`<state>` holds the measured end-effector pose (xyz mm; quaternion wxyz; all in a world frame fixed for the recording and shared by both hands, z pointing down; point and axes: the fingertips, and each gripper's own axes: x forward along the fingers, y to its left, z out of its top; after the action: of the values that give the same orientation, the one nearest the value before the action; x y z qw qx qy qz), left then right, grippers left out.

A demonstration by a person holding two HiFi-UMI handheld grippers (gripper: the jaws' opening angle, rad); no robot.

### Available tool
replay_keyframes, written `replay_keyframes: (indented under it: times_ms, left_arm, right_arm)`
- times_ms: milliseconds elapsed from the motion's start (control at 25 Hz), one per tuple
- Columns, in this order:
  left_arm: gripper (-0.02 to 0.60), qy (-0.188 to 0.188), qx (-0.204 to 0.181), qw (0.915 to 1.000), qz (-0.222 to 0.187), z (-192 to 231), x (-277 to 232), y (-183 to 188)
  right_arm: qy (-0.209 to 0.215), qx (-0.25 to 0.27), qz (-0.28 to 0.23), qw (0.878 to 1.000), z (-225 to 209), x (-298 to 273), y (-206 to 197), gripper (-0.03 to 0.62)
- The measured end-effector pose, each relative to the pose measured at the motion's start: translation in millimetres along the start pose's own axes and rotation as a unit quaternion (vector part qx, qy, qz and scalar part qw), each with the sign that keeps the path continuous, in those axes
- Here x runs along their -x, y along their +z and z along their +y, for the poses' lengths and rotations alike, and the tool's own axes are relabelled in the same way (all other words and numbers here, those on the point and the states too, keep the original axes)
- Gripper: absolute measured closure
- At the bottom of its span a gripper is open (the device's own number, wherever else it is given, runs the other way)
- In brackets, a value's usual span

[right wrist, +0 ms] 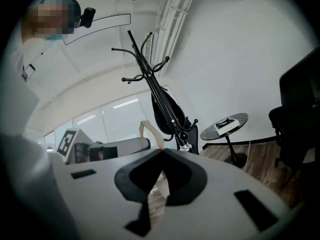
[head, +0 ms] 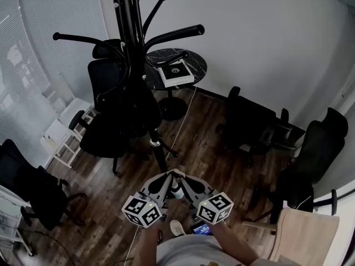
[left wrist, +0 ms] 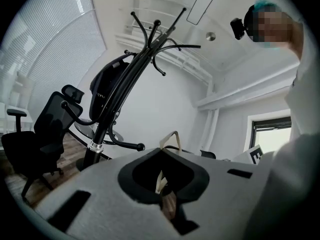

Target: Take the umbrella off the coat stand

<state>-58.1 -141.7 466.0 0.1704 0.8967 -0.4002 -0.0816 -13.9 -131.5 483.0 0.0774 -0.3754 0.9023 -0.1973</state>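
Far left, an office chair point(head: 33, 190) stands on the wood floor point(head: 205, 148) by the blinds point(head: 33, 49).

The left gripper point(head: 172, 174) is low and near, in front of the person. In the left gripper view its jaws point(left wrist: 160, 151) are closed tip to tip and grip nothing. A tan loop point(left wrist: 173, 138) shows just beyond the tips; what it is cannot be told.

The coat stand point(head: 131, 32) rises centre-far, beyond both grippers and apart from them. The umbrella point(left wrist: 106, 90), a black folded shape, hangs on the stand against the pole, below the hooks. The right gripper view shows it in the same place point(right wrist: 168, 110). Neither gripper touches it.

Just right of the stand, a round table point(head: 195, 64) carries a flat box point(head: 176, 73).

The right gripper point(head: 181, 175) is beside the left one, the two tips meeting. In the right gripper view its jaws point(right wrist: 161, 152) are also closed together and hold nothing.

Further right, dark chairs point(head: 249, 123) stand along the wall. A beige chair back point(head: 308, 231) is near right.
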Motion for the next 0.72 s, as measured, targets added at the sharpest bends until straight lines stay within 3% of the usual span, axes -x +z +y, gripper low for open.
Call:
replay_keyframes:
  times_ms: [720]
  left_arm:
    - [0.561,0.015,-0.019,0.9995,-0.019,-80,42,-4]
  right_arm:
    - [0.031,-0.004,-0.018,0.999,38,74,9,0.577]
